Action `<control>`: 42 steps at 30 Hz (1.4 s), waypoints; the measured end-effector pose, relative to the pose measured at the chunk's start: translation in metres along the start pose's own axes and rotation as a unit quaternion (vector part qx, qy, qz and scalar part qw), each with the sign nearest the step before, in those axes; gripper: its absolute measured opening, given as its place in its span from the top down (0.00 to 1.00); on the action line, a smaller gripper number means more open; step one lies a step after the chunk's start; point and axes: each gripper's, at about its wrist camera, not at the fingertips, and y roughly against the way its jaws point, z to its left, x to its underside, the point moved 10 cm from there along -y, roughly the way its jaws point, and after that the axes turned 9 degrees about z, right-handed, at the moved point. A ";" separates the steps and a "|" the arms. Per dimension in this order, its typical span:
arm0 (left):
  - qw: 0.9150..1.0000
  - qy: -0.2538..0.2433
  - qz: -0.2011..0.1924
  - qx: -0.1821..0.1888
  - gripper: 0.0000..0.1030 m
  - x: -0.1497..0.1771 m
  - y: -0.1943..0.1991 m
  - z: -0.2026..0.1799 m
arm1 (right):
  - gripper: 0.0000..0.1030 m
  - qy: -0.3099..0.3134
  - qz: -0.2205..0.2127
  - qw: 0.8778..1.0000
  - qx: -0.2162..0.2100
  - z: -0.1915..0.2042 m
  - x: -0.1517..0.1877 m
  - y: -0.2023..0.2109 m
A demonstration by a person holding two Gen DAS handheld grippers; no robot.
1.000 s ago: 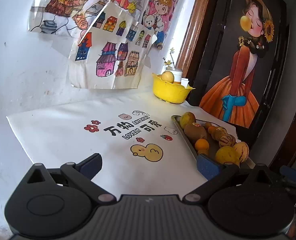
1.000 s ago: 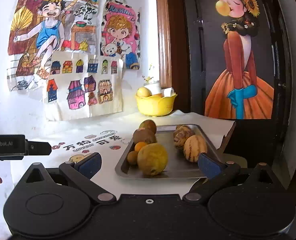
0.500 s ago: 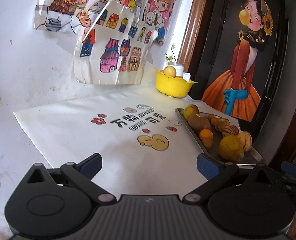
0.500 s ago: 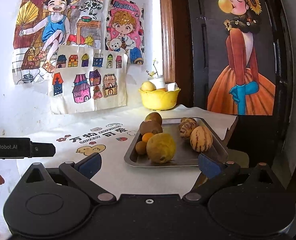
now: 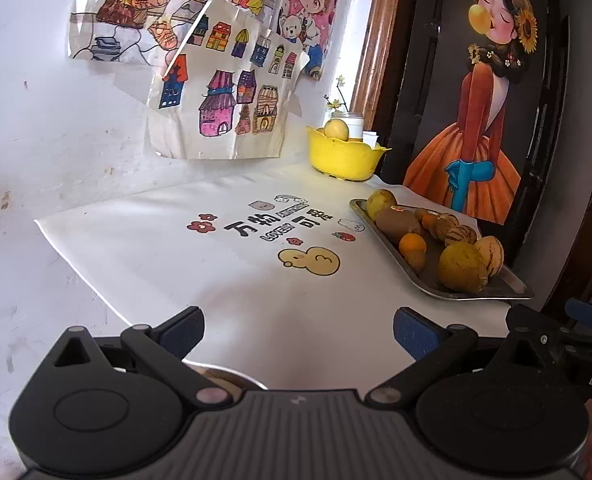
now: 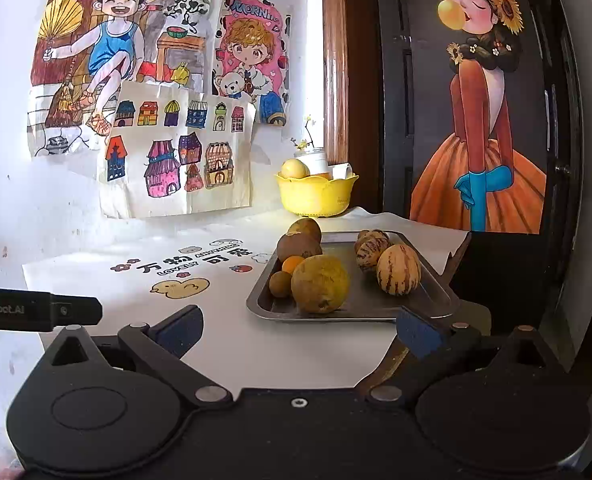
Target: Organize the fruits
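Right gripper (image 6: 298, 330) spread, fruit tray (image 6: 432, 300) just ahead

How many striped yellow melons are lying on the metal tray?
3 on the grey metal tray: one striped yellow melon nearest, on the right side, another behind it, the last farthest back. Others may be hidden.

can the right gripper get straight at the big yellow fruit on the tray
Probably yes: the right hand-held gripper is open, the big yellow fruit sits at the tray's near edge, and nothing lies between.
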 end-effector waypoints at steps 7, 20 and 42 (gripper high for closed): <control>1.000 0.009 -0.001 -0.003 0.00 0.004 0.004 0.007 | 0.01 0.003 0.005 1.000 0.001 0.001 0.004 -0.003; 1.000 0.014 0.001 -0.011 0.00 0.009 0.004 0.012 | 0.01 0.013 0.009 1.000 -0.005 0.005 0.006 -0.005; 1.000 0.015 0.005 -0.012 0.00 0.011 0.004 0.015 | 0.01 0.016 0.010 1.000 -0.006 0.007 0.007 -0.005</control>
